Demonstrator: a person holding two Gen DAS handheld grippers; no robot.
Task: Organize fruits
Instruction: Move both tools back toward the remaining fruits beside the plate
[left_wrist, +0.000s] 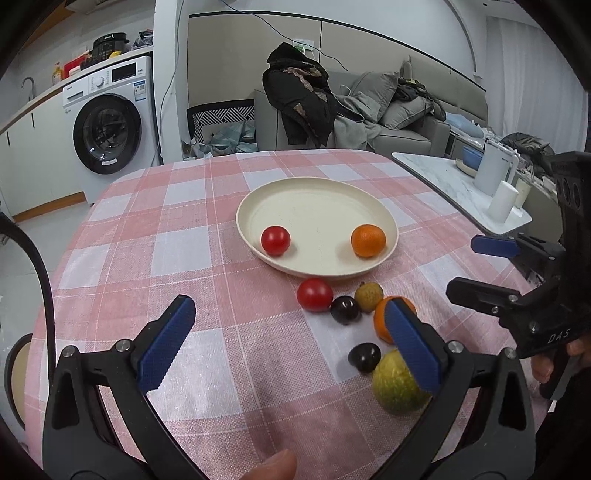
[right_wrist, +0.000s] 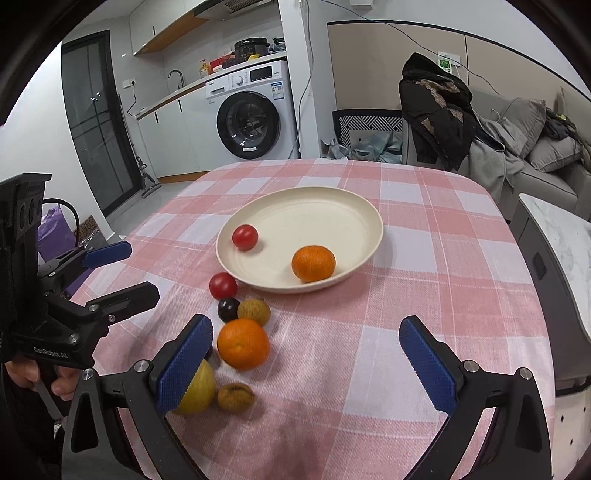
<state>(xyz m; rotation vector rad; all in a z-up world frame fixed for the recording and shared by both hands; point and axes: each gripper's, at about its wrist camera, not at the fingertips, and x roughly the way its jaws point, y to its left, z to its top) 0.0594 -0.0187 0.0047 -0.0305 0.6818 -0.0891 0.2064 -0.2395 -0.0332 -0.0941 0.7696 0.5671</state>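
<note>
A cream plate (left_wrist: 317, 192) (right_wrist: 314, 206) on the pink checked tablecloth holds a red tomato (left_wrist: 275, 240) (right_wrist: 245, 237) and an orange (left_wrist: 368, 240) (right_wrist: 313, 263). In front of the plate lie a second tomato (left_wrist: 314, 294) (right_wrist: 222, 285), a dark plum (left_wrist: 345, 309) (right_wrist: 228, 309), a lychee (left_wrist: 368, 292) (right_wrist: 253, 312), an orange (left_wrist: 382, 317) (right_wrist: 243, 344), another dark plum (left_wrist: 364, 357), a yellow-green fruit (left_wrist: 393, 384) (right_wrist: 199, 387) and a brown walnut-like fruit (right_wrist: 235, 397). My left gripper (left_wrist: 295, 347) (right_wrist: 122, 269) is open and empty. My right gripper (right_wrist: 306, 362) (left_wrist: 476, 266) is open and empty.
A marble side table (left_wrist: 443, 177) with white cups and a kettle (left_wrist: 493, 170) stands to the right. A washing machine (left_wrist: 110, 122) and a sofa with clothes (left_wrist: 354, 110) are behind the table.
</note>
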